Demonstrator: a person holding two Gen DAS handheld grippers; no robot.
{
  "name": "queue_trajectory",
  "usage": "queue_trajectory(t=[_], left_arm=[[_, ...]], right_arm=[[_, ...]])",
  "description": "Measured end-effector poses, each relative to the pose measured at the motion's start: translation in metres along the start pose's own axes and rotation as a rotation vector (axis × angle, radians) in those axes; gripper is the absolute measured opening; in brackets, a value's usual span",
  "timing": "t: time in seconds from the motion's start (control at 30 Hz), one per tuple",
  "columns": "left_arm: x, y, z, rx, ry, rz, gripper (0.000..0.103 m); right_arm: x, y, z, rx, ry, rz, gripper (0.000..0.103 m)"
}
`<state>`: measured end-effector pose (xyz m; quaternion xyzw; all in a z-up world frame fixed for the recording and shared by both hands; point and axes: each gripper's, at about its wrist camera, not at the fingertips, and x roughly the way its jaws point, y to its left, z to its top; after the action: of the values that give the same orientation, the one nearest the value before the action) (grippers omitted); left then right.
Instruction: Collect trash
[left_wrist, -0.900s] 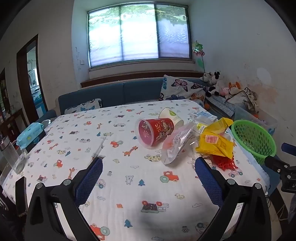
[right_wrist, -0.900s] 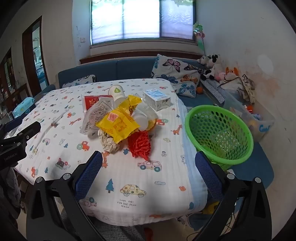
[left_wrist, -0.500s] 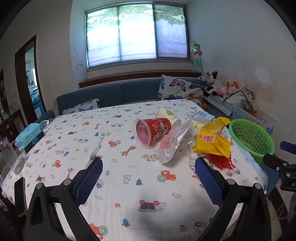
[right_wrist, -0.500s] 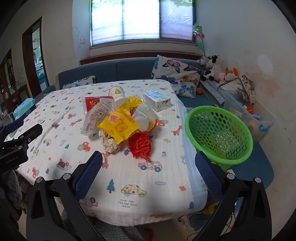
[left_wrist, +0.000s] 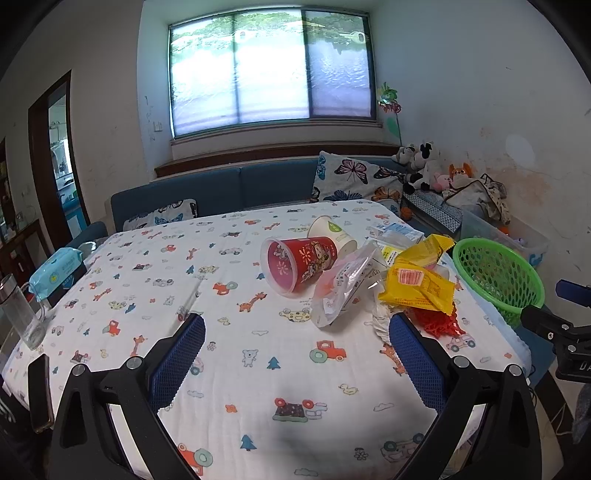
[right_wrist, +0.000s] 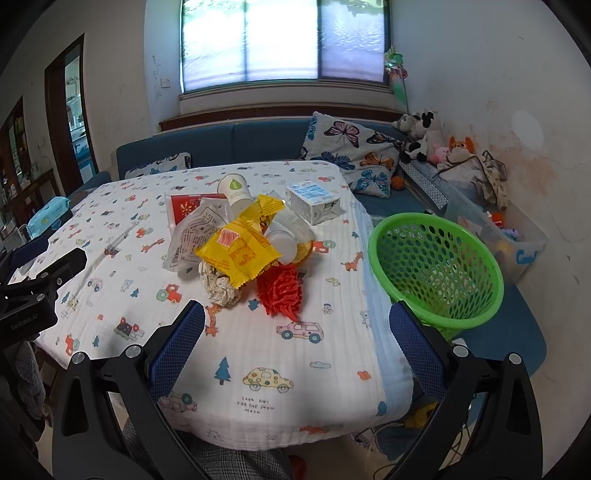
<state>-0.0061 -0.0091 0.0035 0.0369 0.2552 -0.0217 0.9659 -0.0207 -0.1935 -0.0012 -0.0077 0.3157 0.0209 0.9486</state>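
Note:
A heap of trash lies on the table's patterned cloth (right_wrist: 258, 350): a tipped red cup (left_wrist: 295, 264), a white paper cup (left_wrist: 330, 232), a clear plastic bag (left_wrist: 340, 288), yellow wrappers (right_wrist: 236, 251), red netting (right_wrist: 279, 290), crumpled paper (right_wrist: 218, 286) and a blue-white carton (right_wrist: 314, 203). A green mesh basket (right_wrist: 436, 266) stands off the table's right edge. My left gripper (left_wrist: 295, 354) is open and empty, over the cloth short of the heap. My right gripper (right_wrist: 295, 347) is open and empty, near the front edge, short of the red netting.
A wet-wipes pack (left_wrist: 57, 271), a glass bottle (left_wrist: 20, 314) and a phone (left_wrist: 38, 391) sit at the table's left edge. A blue sofa (left_wrist: 240, 188) with butterfly pillows is behind. Plush toys (right_wrist: 424, 136) and a clear bin (right_wrist: 509, 240) line the right wall.
The left gripper has pulled back and risen a little from the heap. The right gripper has barely moved. Both stay open and empty.

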Motion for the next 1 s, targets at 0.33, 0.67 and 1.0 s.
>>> queue_trajectory(t=[0.33,0.67,1.0], left_arm=[[-0.0005,-0.0016,0.0006,0.003,-0.001,-0.002,0.097],[-0.0006,-0.0040,0.0015,0.007,-0.001,-0.007,0.097],[-0.0003,-0.0051,0.0015,0.006,-0.001,-0.008,0.097]], right_arm=[[-0.0001,0.0008,0.0008,-0.001,0.000,0.001,0.099],[0.0006,0.0011,0.0008,-0.002,-0.001,0.002,0.099],[0.0008,0.0014,0.0012,-0.001,0.000,-0.004,0.099]])
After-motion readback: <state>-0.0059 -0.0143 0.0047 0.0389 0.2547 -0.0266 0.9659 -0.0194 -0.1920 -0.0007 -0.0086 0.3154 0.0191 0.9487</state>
